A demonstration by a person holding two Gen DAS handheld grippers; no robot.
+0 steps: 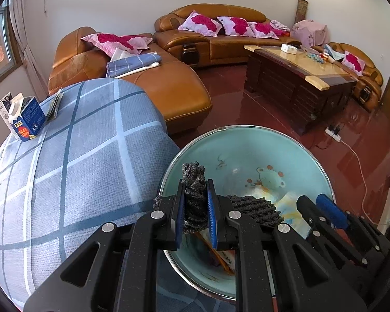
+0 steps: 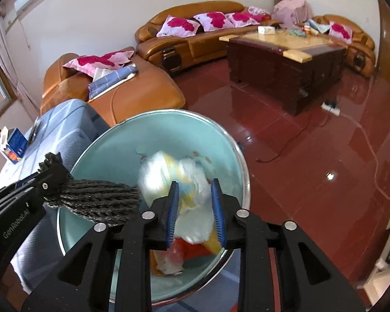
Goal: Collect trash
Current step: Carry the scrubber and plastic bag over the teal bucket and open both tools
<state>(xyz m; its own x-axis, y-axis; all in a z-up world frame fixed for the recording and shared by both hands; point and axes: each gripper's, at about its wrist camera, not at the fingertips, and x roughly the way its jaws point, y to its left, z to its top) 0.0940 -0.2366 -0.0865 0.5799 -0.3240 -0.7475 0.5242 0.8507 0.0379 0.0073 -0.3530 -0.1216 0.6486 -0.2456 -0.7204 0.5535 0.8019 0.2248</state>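
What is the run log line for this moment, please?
left gripper: shut on rope | right gripper: around wrapper, over basin

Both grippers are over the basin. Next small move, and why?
Probably open the left gripper. It is shut on the dark knitted piece, which already hangs over the teal basin. The white-and-yellow wrapper between the right gripper pads looks blurred and loose above the basin, so that side seems nearly done.
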